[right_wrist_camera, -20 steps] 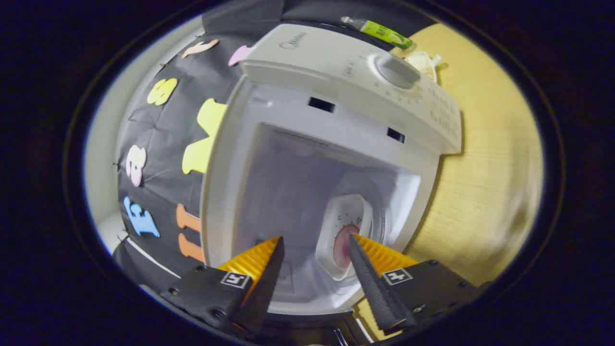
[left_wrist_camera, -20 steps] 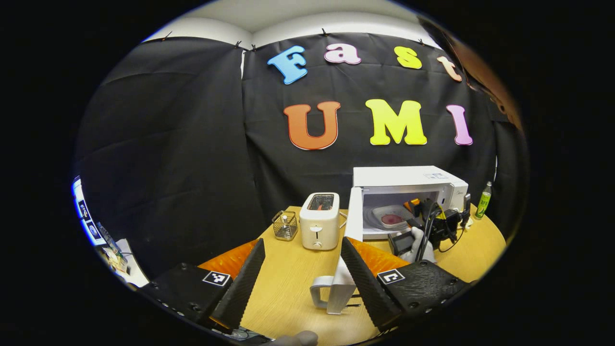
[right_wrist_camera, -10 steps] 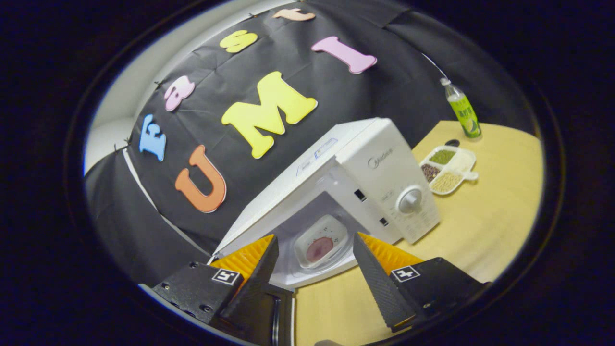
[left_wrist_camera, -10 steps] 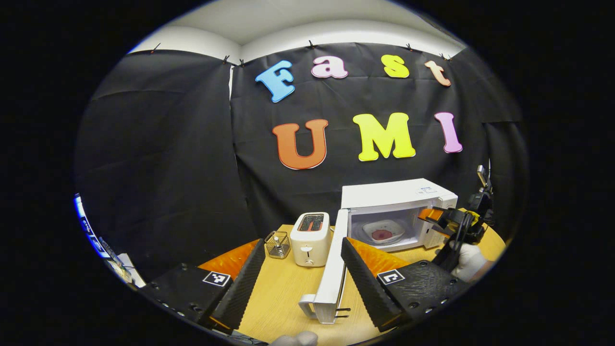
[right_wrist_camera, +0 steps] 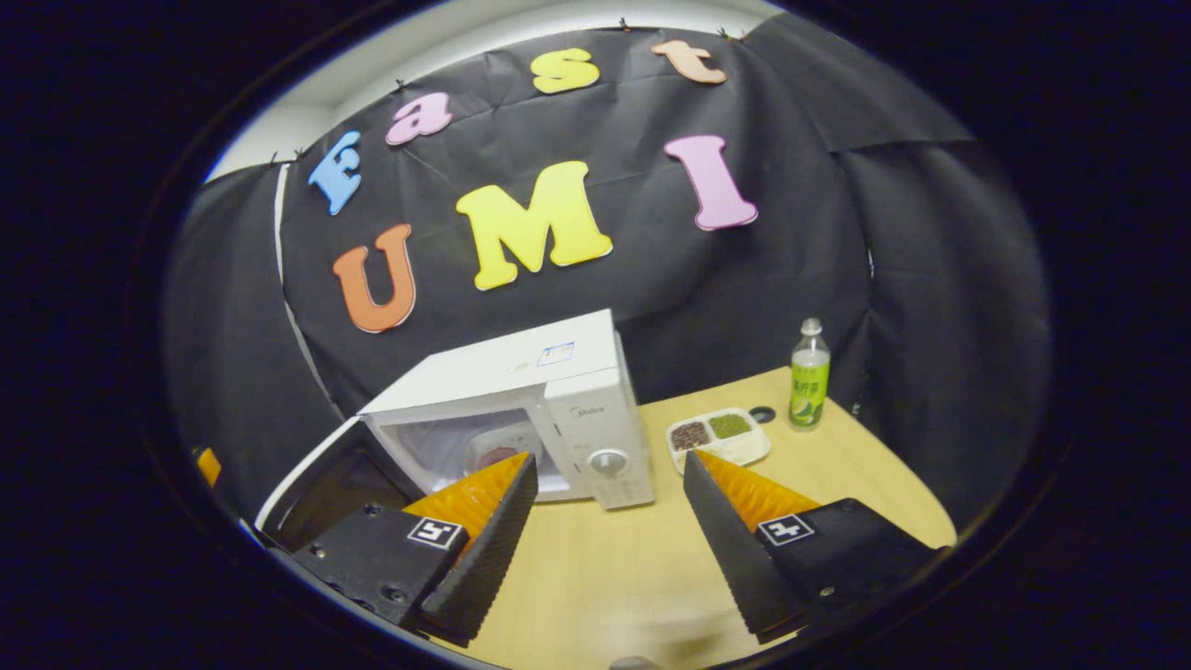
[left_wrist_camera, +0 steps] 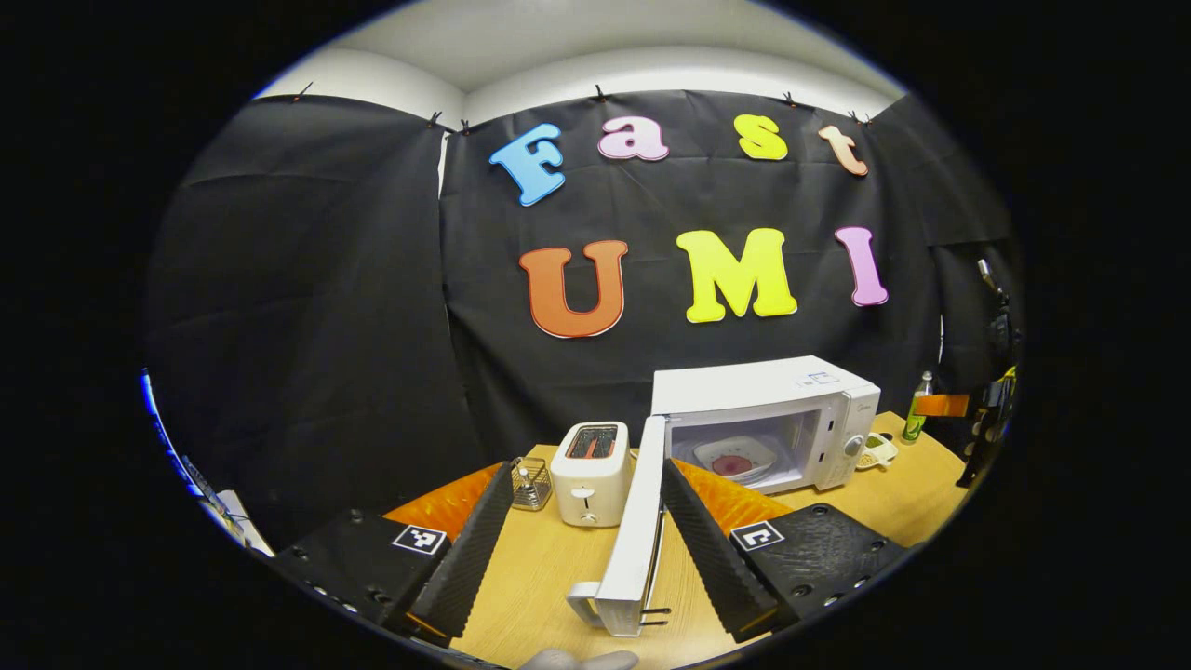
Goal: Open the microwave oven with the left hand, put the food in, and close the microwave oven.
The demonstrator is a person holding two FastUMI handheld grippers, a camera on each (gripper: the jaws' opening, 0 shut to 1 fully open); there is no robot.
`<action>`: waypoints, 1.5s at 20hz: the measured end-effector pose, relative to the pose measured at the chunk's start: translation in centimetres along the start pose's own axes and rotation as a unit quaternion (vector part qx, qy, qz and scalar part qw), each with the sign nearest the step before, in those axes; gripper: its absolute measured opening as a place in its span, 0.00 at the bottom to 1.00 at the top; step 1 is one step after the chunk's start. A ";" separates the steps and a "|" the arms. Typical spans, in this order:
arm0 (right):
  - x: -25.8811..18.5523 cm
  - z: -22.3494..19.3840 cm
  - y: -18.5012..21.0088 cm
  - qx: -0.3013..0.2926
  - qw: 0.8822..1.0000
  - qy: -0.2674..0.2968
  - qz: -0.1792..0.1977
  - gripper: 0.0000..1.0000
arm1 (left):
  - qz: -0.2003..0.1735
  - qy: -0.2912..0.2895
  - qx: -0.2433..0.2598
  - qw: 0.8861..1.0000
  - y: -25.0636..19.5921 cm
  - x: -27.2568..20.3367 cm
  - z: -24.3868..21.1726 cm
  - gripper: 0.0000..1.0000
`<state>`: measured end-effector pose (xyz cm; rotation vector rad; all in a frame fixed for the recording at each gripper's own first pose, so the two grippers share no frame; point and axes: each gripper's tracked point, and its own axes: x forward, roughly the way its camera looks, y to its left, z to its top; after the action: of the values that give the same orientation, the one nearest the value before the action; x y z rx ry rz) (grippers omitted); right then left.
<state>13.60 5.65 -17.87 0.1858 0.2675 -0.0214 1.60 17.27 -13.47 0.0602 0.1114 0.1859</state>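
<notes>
Microwave oven (left_wrist_camera: 763, 419) is standing on the far side of the table (left_wrist_camera: 549, 568), its door (left_wrist_camera: 637, 535) swung wide and projecting edge-on toward the near side — long axis running near to far. Food plate (left_wrist_camera: 735, 461) is lying inside the cavity. Left gripper (left_wrist_camera: 582, 549) is hovering released, fingers spread either side of the door edge without touching. Right gripper (right_wrist_camera: 605, 540) is likewise released and empty. Closing well probably means pushing the door's outer face near its handle (left_wrist_camera: 584, 600), sweeping rightward until it latches.
</notes>
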 end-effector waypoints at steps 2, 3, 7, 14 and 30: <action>-1.9 1.1 -1.5 -0.018 1.000 -0.011 -0.016 0.90 | 0.002 0.003 -0.001 1.000 0.7 0.5 -0.7 0.95; -2.7 1.5 -2.0 -0.020 0.999 -0.013 -0.021 1.00 | 0.005 0.002 0.000 1.000 1.1 0.7 -1.0 0.95; -5.4 2.9 -3.4 -0.037 0.998 -0.021 -0.035 1.00 | 0.013 0.002 0.002 1.000 2.7 1.4 -2.4 0.88; -7.1 4.6 -4.2 -0.035 0.998 -0.029 -0.045 1.00 | 0.001 0.025 -0.001 1.000 3.1 2.3 -6.6 0.33; -10.5 4.0 -3.5 -0.008 0.999 -0.008 -0.044 0.92 | -0.026 0.055 0.017 0.998 4.2 3.5 -13.9 0.00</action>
<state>4.41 1.42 -11.94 0.1581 0.2597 -0.1073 2.68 22.76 -27.35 0.0802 0.2265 0.1358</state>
